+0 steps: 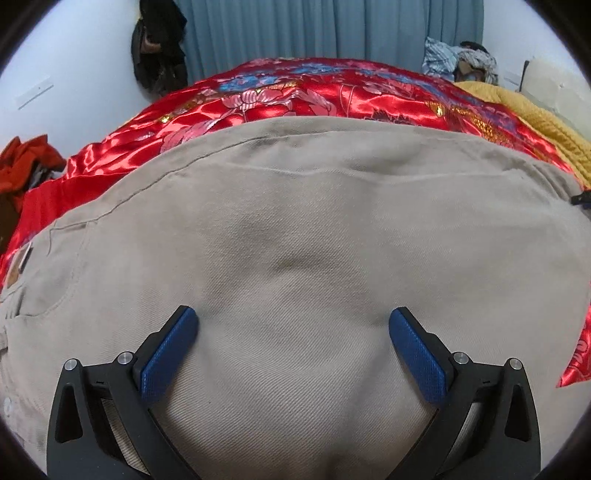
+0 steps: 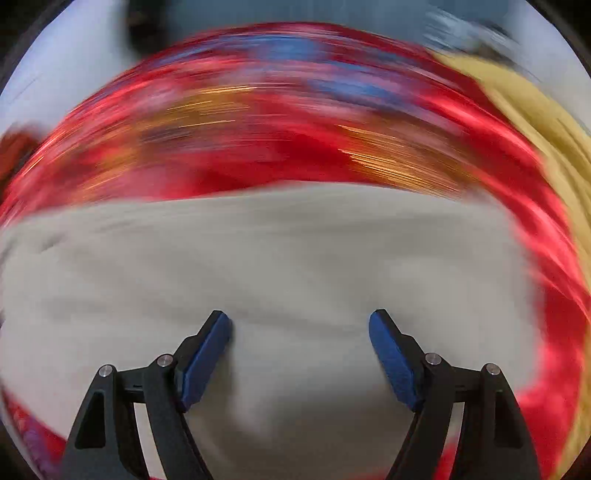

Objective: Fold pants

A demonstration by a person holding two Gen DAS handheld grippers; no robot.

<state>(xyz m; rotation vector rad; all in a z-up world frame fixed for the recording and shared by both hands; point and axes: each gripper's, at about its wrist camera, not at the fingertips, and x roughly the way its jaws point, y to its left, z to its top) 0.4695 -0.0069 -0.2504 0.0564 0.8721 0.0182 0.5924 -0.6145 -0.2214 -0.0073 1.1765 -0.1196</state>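
Observation:
Beige pants (image 1: 295, 229) lie spread flat on a red satin floral bedspread (image 1: 295, 92). They fill most of the left wrist view, with a pocket and waistband at the left edge (image 1: 22, 288). My left gripper (image 1: 293, 317) is open, its blue pads wide apart just above the cloth, holding nothing. In the right wrist view the picture is smeared by motion. The pants (image 2: 295, 258) show as a pale band on the red bedspread (image 2: 258, 158). My right gripper (image 2: 300, 321) is open and empty over them.
A mustard yellow blanket (image 1: 546, 122) lies at the bed's right side, also in the right wrist view (image 2: 535, 122). Blue curtains (image 1: 314, 29) hang behind. A dark bag (image 1: 159, 48) hangs on the wall. Crumpled clothes (image 1: 461, 62) sit far right. Red clothing (image 1: 26, 162) lies left.

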